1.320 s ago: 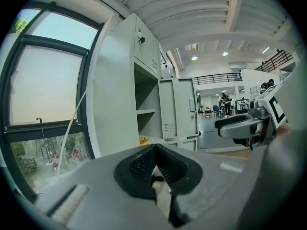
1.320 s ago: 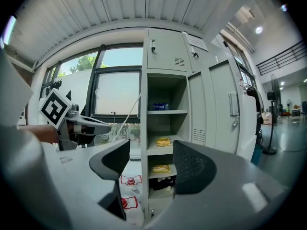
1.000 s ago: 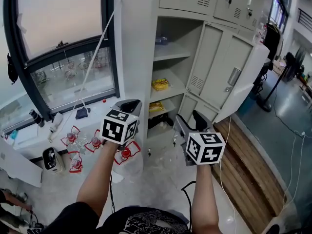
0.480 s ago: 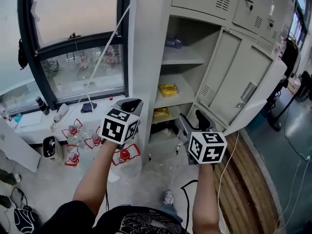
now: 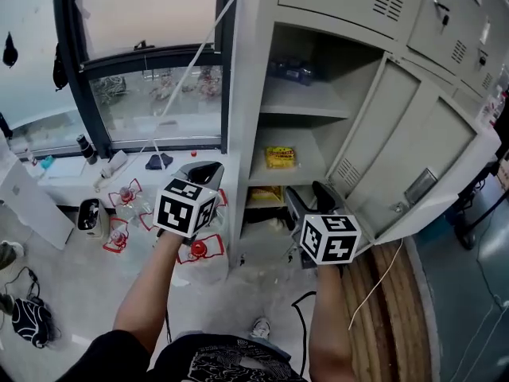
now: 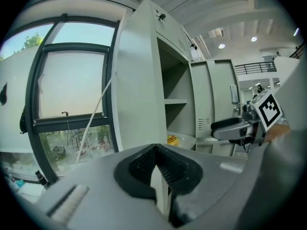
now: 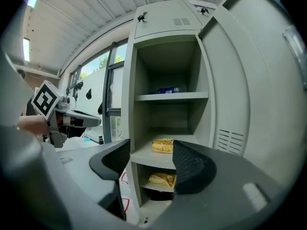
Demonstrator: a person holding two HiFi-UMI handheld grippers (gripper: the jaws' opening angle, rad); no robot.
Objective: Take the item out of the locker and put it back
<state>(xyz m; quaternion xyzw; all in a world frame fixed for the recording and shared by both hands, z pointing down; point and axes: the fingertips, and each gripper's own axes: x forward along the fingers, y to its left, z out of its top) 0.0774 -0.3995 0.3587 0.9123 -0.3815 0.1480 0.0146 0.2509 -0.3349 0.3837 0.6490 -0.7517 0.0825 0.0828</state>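
Note:
The grey locker point(image 5: 246, 94) stands open with its door point(image 5: 413, 157) swung to the right. A yellow packet point(image 5: 280, 157) point(image 7: 163, 145) lies on the middle shelf. On the shelf below is a second yellow packet point(image 5: 266, 194) point(image 7: 162, 179), and a blue item point(image 5: 290, 72) point(image 7: 169, 90) lies on the top shelf. My left gripper point(image 5: 203, 168) point(image 6: 157, 164) is shut and empty, held left of the locker's side wall. My right gripper point(image 5: 308, 193) point(image 7: 151, 164) is open and empty, short of the shelves and pointing at the yellow packets.
A dark-framed window point(image 5: 151, 54) lies left of the locker, with a white cord point(image 5: 191, 62) slanting across it. Bottles in red holders point(image 5: 199, 249) and a white device point(image 5: 89, 217) stand on the floor. Wooden boards point(image 5: 386, 293) and a cable point(image 5: 374, 285) lie at the right.
The locker has grown larger and more central in the head view as the view swung toward it. Both grippers keep the same pose, left shut and right open.

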